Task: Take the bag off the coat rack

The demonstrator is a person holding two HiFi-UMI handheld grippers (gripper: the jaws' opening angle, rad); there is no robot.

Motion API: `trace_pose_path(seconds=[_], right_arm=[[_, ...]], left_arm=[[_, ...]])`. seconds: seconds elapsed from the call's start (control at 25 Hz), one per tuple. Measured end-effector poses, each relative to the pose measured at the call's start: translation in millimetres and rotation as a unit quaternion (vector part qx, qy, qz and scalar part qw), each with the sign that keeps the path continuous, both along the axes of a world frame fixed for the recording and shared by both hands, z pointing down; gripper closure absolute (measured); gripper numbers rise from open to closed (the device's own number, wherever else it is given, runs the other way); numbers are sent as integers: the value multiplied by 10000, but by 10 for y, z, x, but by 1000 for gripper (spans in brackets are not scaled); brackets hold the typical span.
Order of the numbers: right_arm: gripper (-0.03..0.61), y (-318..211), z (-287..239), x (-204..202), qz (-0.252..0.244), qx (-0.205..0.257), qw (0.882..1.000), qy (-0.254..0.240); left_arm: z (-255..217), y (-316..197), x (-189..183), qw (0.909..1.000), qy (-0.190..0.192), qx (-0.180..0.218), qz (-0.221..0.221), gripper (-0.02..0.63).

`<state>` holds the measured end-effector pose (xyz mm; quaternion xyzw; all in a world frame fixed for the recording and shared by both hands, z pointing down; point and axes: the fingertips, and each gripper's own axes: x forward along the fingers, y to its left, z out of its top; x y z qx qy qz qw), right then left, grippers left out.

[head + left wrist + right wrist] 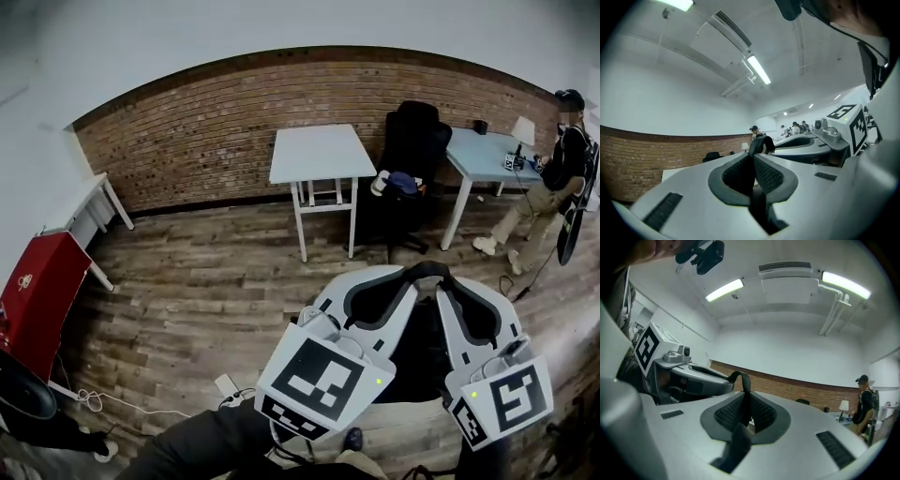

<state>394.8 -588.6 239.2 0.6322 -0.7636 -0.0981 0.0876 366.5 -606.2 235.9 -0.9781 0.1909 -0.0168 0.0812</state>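
Between left hand-held gripper (753, 159) and right hand-held gripper (743, 397) hangs the bag (422, 328) both clamp.

Ceiling tube lights (724, 289) shine bright; fisheye edges bend.

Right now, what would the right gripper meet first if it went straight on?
The right gripper, shut on the bag strap, looks to have a free way up to the brick wall; depth is hard to judge.

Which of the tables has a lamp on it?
The pale blue table at far right, by the standing person: its lamp sits there. The white centre table carries none.
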Motion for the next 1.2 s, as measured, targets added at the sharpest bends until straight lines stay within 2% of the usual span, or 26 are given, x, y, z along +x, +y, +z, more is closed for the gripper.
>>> trace_pose_path(seconds=[0.16,0.24,0.52,0.76,1.2], right_arm=[[541,-682,32,125,-735,-30,9972,97],[541,-1032,16,174,-949,-35,9953,161],[541,-1993,109,144,-1418,-45,9895,264],[541,-2905,246,202,-1526,-148,9879,249],[541,-4932,424,325,-1226,-117,9920,273]], left_arm=[[47,-650,92,9970,107,-140,-751,574],[45,-977,125,9944,151,-174,-1030,574],[130,-1907,87,9870,228,-189,-1579,574],[253,-2831,152,9853,183,-150,-1695,574],[404,-4859,277,9889,311,-308,-1423,574]])
